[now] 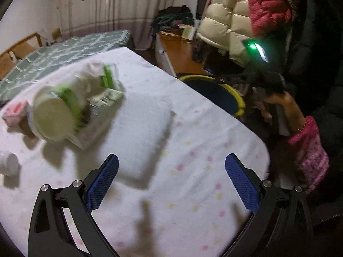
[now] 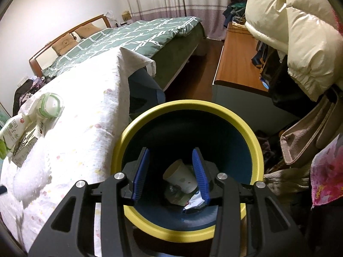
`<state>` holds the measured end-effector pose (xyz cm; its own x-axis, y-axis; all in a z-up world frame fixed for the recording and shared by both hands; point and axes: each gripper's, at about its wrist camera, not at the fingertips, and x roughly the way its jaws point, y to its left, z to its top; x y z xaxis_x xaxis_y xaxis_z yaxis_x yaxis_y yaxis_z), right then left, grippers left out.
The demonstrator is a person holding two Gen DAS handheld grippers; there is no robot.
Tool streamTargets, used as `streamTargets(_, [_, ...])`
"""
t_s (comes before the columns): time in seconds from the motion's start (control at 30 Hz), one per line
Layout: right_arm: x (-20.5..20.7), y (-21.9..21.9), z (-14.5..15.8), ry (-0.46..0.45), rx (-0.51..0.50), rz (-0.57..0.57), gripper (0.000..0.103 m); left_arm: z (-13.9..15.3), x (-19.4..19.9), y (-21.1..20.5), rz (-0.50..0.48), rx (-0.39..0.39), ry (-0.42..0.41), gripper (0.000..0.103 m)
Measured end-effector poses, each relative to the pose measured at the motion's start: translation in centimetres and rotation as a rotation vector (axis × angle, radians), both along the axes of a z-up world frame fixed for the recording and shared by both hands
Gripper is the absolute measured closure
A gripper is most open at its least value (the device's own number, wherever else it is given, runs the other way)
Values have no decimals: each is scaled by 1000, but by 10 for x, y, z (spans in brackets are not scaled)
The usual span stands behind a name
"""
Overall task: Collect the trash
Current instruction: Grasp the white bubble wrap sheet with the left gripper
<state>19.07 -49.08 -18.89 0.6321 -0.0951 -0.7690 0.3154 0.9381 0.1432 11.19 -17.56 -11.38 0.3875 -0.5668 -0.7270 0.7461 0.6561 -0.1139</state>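
both tongs, left [image 1: 171, 169] and right [image 2: 170, 169], gape empty; blurred litter [image 1: 70, 111].

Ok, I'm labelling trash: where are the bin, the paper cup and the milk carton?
bin [image 2: 256, 147], right wrist view, yellow rim.
paper cup [image 2: 182, 178], right wrist view, its side.
milk carton [image 2: 22, 148], right wrist view, its side.

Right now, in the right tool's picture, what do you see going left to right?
Milk carton → round lidded tub → white cloth → yellow-rimmed bin with a paper cup inside → pink flowery cloth.
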Motion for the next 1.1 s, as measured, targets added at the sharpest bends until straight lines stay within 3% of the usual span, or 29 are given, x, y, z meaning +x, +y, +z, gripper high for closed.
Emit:
streamTargets(0.33, [-4,-3,-5,3,7,-8,58,-23,54,-27,19,105,-5,5])
streamTargets(0.67, [-5,-9,-14,14,32,-12,58,-35,67,-54,-2,158,14,7])
streamTargets(0.73, [-5,-10,-15,15,36,-12,58,-38,67,-56,2,175,14,21])
streamTargets(0.87, [-9,-12,-15,9,48,-17,58,-42,69,-57,34,198,27,37])
streamTargets(0.9, [-11,-13,-15,6,50,-18,58,-41,69,-55,44,197,27,47])
streamTargets(1.0, [-16,-14,-13,-3,55,-20,58,-36,68,-50,44,165,61,62])
streamTargets(1.1, [-22,-15,-10,-14,56,-23,58,-32,63,-51,41,158,65,70])
